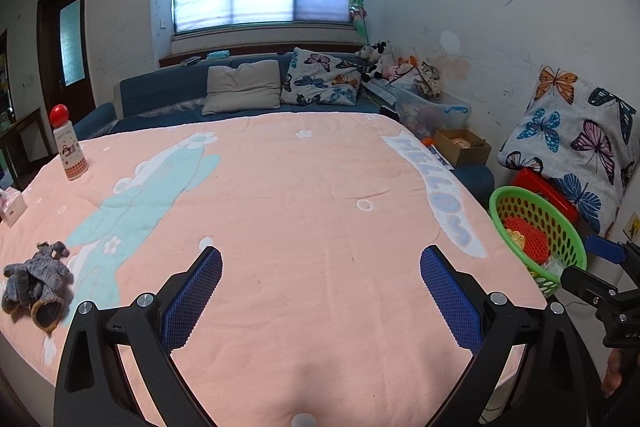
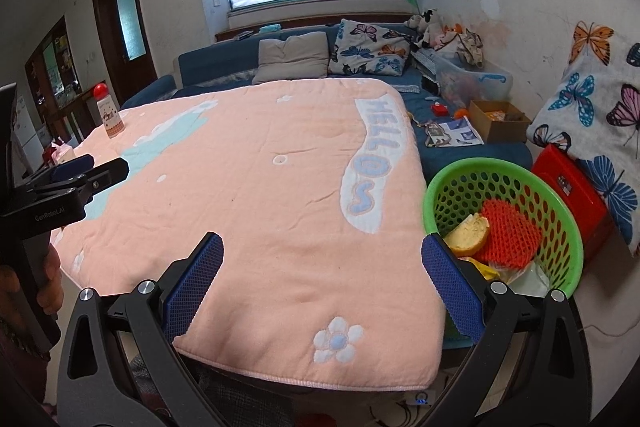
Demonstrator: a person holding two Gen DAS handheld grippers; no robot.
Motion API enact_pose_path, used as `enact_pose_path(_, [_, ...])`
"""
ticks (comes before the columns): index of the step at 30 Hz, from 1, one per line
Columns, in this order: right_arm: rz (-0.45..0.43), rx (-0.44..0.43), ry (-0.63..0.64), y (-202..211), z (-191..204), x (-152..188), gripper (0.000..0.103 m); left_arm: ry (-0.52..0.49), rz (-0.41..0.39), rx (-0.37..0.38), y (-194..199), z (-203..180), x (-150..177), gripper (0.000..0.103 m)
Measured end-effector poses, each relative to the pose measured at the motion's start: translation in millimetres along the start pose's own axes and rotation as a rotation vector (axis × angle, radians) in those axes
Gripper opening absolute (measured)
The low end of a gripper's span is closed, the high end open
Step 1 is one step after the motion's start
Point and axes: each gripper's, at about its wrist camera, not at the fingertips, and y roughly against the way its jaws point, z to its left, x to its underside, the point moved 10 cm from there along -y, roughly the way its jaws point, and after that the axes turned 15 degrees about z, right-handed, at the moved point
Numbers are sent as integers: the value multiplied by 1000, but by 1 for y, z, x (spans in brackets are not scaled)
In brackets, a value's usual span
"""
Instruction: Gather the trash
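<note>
A green perforated basket [image 2: 560, 195] stands to the right of the table, holding a piece of bread [image 2: 470, 233], a red foam net [image 2: 508, 231] and some wrappers. The same basket [image 1: 560, 223] shows at the right of the left wrist view. My left gripper [image 1: 320, 263] hovers open over the pink blanket [image 1: 300, 187] with nothing between its fingers. My right gripper [image 2: 322, 251] is open and empty above the blanket's near right corner, its right finger [image 2: 452, 287] just in front of the basket. A grey crumpled sock [image 1: 36, 279] lies at the blanket's left edge.
A bottle with a red cap [image 1: 68, 147] stands at the far left of the table, next to a tissue box [image 1: 12, 207]. Behind are a blue sofa [image 1: 180, 91] with cushions, a cardboard box [image 2: 500, 121], a red box [image 2: 572, 195] and a butterfly pillow [image 2: 596, 107].
</note>
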Motion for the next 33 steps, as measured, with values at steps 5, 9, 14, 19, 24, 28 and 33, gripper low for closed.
enact_pose_path(5, [0,-9,0,-2,1,0,98,8,2,-10,1,4,3,96])
enact_pose_path(9, [1,-11,8,-2,5,0,98,14,6,-13,0,6,4,96])
enact_pose_path(14, [2,-14,8,-2,6,0,98,20,10,-15,-2,8,5,96])
enact_pose_path(19, [4,-16,19,-4,9,-1,98,28,6,-21,-3,10,6,96])
enact_pose_path(24, [7,-20,23,-7,12,-1,98,34,8,-23,-4,12,6,96])
enact_pose_path(28, [9,-20,23,-8,12,-1,98,36,4,-29,-4,13,7,96])
enact_pose_path(33, [10,-19,20,-8,11,-2,98,37,2,-38,-4,15,9,96])
